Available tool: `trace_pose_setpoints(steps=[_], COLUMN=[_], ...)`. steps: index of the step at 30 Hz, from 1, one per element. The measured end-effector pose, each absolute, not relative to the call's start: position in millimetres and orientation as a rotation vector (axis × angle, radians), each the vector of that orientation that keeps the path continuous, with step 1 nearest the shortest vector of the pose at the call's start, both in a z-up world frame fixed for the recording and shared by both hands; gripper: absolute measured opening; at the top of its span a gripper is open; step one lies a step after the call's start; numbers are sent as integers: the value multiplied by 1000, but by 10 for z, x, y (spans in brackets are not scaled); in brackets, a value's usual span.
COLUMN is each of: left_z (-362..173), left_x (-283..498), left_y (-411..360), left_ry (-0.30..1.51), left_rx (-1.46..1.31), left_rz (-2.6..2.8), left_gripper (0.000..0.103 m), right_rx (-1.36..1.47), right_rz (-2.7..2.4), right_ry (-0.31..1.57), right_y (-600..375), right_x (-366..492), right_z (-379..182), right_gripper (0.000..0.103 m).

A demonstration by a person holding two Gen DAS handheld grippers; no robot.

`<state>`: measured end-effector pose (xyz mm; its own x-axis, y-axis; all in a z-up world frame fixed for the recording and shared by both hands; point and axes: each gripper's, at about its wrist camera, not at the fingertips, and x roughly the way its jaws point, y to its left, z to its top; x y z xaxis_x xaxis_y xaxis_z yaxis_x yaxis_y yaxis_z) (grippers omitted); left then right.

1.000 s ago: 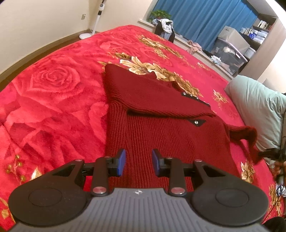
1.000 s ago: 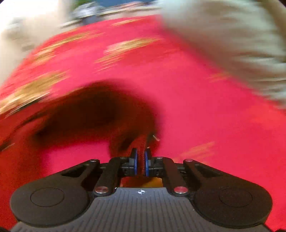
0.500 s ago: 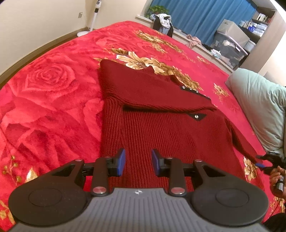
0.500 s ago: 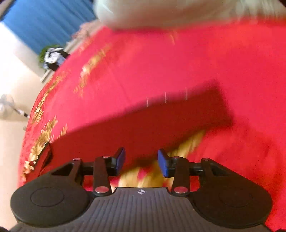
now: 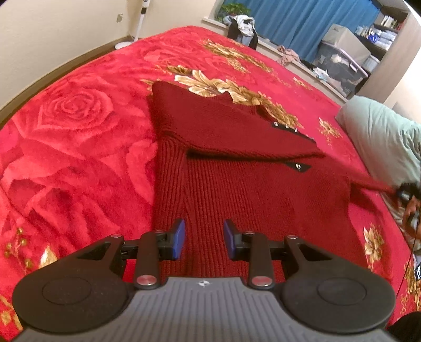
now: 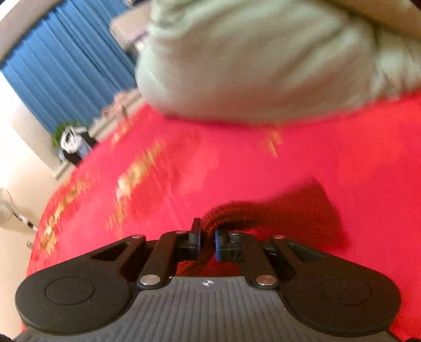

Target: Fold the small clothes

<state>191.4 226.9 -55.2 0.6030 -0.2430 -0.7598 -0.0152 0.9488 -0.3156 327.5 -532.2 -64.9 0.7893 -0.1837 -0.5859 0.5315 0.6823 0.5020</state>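
A wide red blanket (image 5: pixel 79 147) patterned with roses and gold flowers covers a bed and fills most of both views. On its middle lies a dark red knitted sweater (image 5: pixel 250 194), spread flat, with its far part folded over toward the near side and small metal studs along a dark trim. A pale green pillow (image 5: pixel 381 139) rests at the right edge of the bed, and blue curtains (image 5: pixel 310 23) hang at the far wall. The sweater's right sleeve (image 5: pixel 368 184) stretches out tight to the right, toward the pillow. The left gripper (image 5: pixel 202 238) hovers over the near hem of the sweater, its blue-padded fingers spread apart and holding nothing. The right gripper (image 6: pixel 208 240) is pressed together, pinching the ribbed cuff of the sleeve (image 6: pixel 226 213); this view is blurred.
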Motion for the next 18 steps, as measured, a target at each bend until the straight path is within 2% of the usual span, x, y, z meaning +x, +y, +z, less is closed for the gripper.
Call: trace_pose_setpoints(steps=[3, 6, 7, 10, 13, 18], left_z=[-582, -582, -584, -612, -662, -778], left_x=[1934, 1939, 1934, 1911, 1869, 1764], left_y=[2285, 2325, 2333, 2324, 2303, 2272], left_ry=[930, 930, 933, 954, 983, 1041], left_rx=[-299, -316, -319, -308, -283, -273], left_rz=[-129, -118, -114, -116, -107, -97], left_gripper=[35, 35, 35, 35, 37, 39], right_rx=[637, 501, 485, 521, 570, 370], right_rz=[-366, -458, -456, -273, -21, 199], right_ry=[562, 644, 658, 716, 824, 965], right_y=[-5244, -5044, -4959, -4611, -4153, -3398], right_x=[3430, 3396, 3329, 2977, 2585, 2002], right_z=[-627, -725, -772, -910, -1051, -1144], right_gripper=[12, 24, 24, 25, 33, 45])
